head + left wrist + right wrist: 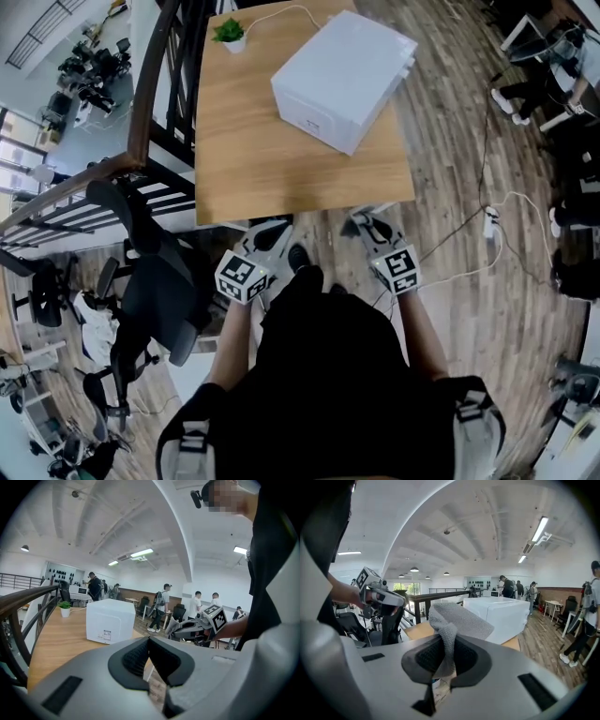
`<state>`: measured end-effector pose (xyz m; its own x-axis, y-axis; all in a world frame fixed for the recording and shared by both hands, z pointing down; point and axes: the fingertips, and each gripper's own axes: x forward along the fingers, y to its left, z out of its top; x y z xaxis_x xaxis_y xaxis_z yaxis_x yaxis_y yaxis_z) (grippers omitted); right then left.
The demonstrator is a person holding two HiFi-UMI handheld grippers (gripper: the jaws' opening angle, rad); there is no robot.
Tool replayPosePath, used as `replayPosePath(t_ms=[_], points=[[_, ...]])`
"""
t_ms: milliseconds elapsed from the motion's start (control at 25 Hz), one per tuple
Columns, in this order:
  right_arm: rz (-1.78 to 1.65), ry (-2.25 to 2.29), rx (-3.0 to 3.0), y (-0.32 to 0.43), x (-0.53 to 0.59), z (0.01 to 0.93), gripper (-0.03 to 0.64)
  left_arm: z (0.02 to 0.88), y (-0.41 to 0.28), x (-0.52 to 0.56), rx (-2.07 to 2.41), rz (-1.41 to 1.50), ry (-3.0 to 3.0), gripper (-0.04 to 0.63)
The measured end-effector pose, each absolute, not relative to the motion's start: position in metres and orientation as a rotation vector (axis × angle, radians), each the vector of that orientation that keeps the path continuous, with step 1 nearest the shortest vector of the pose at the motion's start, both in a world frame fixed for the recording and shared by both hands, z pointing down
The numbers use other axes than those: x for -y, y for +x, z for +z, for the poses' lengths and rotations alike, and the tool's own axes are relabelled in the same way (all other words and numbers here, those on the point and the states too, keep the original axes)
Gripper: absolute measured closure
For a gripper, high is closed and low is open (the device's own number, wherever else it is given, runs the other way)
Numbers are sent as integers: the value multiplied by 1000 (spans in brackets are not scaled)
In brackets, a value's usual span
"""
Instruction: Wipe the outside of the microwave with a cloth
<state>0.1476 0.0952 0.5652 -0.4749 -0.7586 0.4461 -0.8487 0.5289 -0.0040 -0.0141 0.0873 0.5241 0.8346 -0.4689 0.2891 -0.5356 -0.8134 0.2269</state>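
Observation:
The white microwave [342,75] sits at the far right of the wooden table [253,159], with its plain side toward me [110,620] [501,616]. Both grippers hang just short of the table's near edge, apart from the microwave. My right gripper [367,225] [446,653] is shut on a grey cloth [454,620], which bunches up above the jaws; the cloth [172,626] also shows in the left gripper view. My left gripper [267,236] [149,644] is shut, its pads meeting with nothing between them.
A small potted plant [230,33] stands at the table's far left corner. A dark railing [141,122] runs along the table's left side, and an office chair [150,291] stands at my left. A power strip and cables [489,223] lie on the floor to the right. Several people stand far off.

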Motion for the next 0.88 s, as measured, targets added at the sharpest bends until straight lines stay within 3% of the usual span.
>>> replayPosePath(t_ms=[880], points=[[236,1516,2281,121,6,556,589,534,-69,12,677,275,2760,600]])
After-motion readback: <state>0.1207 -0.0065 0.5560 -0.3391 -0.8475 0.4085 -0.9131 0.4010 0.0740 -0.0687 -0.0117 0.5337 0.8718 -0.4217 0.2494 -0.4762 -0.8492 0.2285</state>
